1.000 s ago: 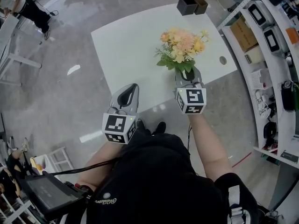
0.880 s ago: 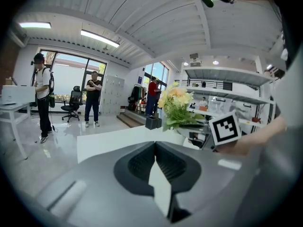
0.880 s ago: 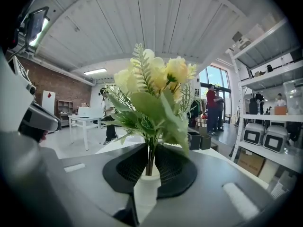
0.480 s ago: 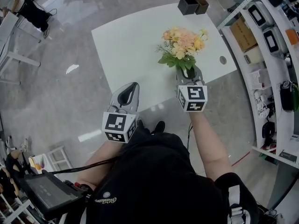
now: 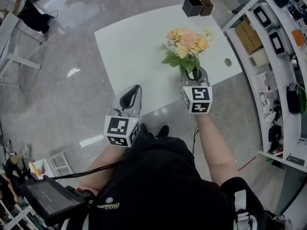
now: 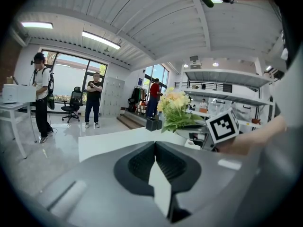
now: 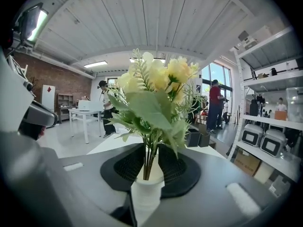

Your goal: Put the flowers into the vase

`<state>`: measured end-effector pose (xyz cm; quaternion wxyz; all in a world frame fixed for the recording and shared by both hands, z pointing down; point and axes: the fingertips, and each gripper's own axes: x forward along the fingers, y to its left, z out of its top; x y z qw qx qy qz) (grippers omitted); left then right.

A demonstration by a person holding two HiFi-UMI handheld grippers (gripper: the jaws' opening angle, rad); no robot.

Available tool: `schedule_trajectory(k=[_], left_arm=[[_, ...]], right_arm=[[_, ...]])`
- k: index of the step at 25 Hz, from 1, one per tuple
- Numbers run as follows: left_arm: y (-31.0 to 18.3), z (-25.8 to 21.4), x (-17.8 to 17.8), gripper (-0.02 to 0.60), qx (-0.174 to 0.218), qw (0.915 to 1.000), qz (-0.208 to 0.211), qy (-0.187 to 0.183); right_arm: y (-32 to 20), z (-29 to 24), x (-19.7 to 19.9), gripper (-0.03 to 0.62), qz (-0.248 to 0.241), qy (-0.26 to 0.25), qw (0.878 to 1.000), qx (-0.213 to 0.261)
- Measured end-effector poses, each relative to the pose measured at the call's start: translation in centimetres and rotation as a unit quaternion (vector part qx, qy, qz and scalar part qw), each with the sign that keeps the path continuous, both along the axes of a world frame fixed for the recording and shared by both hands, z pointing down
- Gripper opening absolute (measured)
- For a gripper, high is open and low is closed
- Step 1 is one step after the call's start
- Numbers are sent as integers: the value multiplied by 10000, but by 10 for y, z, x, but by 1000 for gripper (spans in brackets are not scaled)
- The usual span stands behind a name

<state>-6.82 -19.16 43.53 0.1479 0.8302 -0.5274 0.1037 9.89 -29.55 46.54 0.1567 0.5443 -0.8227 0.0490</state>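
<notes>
My right tongs (image 5: pixel 193 74) are opening w/ the small white round vase (image 7: pixel 147 189) between them, yellow & pink flowers (image 5: pixel 187 46) in it, by the white table's (image 5: pixel 134 47) near edge. Left tongs (image 5: pixel 128 97) closed tight, holding nothing.

Beyond my left jaws a glossy grey floor (image 6: pixel 57 138) ran to tall windows (image 6: pixel 71 82), with a black office chair (image 6: pixel 74 104) before them and pale lockers (image 6: pixel 113 96) further right. A strip light (image 6: pixel 100 39) glowed on the ribbed white ceiling (image 7: pixel 156 22) overhead. A white table (image 5: pixel 129 47) stretched ahead of both jaws. Left of my right jaws stood a brick wall (image 7: pixel 52 79) and a white desk (image 7: pixel 85 113). To their right rose white shelving (image 7: pixel 267 122).
</notes>
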Motion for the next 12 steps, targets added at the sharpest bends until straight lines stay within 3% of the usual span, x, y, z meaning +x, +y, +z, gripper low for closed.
schedule_trajectory(k=[12], left_arm=[[1,-7,-2,8,42,10000,-17,4]], right_arm=[[-2,-1,4,118,34,5,9998,-204]])
